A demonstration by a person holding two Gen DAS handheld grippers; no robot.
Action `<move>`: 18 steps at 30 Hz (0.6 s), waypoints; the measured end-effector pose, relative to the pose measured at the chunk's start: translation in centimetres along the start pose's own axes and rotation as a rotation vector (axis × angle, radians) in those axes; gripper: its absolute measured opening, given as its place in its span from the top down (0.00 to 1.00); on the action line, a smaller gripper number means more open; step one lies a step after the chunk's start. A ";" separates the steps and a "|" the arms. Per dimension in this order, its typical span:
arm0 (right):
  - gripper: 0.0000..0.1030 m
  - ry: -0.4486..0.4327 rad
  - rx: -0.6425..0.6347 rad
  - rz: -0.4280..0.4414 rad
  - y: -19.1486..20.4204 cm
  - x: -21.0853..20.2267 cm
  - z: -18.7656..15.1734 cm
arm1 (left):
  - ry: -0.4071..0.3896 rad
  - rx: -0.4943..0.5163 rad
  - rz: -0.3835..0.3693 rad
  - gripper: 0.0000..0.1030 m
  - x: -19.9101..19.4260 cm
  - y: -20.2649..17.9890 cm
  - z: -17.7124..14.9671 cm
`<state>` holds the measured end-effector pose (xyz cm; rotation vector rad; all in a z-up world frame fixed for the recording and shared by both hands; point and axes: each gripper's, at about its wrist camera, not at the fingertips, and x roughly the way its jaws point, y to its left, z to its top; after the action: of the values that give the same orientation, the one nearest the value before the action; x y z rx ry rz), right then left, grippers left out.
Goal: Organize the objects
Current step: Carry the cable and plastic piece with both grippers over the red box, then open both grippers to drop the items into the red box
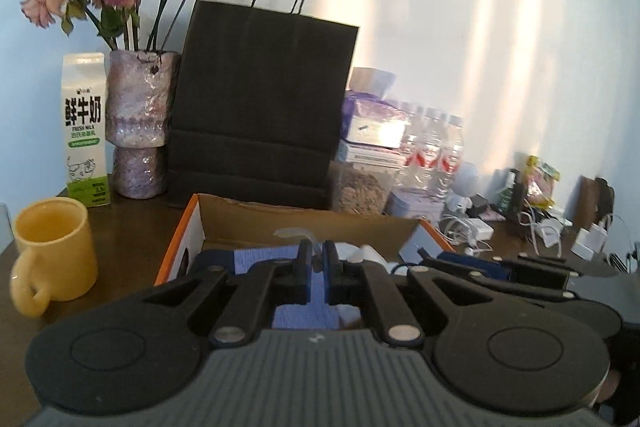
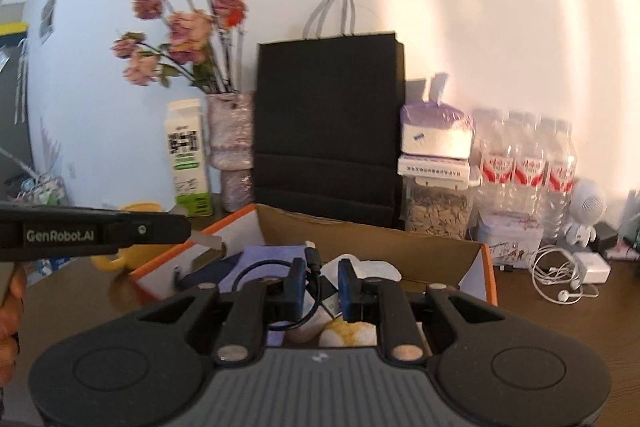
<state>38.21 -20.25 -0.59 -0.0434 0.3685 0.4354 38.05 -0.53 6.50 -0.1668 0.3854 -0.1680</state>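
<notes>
The left gripper (image 1: 318,259) is nearly closed and pinches a clear plastic piece (image 1: 298,234) above the open cardboard box (image 1: 304,217). The right gripper (image 2: 319,281) is narrow around a black cable (image 2: 310,269), over the same box. Behind both tools stands a black paper bag (image 1: 260,103); left of the left gripper sits a yellow mug (image 1: 54,251).
</notes>
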 end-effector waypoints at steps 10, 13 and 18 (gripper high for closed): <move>0.83 0.042 0.045 -0.039 -4.2 4.9 -0.8 | 0.061 0.037 0.060 0.91 5.4 1.2 -0.3; 0.63 0.053 0.063 -0.041 -4.7 5.4 -1.2 | 0.070 0.025 0.101 0.45 6.1 1.8 -0.6; 0.09 0.059 0.080 -0.049 -4.7 5.3 -1.6 | -0.010 0.028 0.201 0.00 5.1 1.9 -0.9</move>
<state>44.16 -22.58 -4.15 0.0122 0.4422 0.3710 42.62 0.18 3.46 -0.1000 0.3869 0.0257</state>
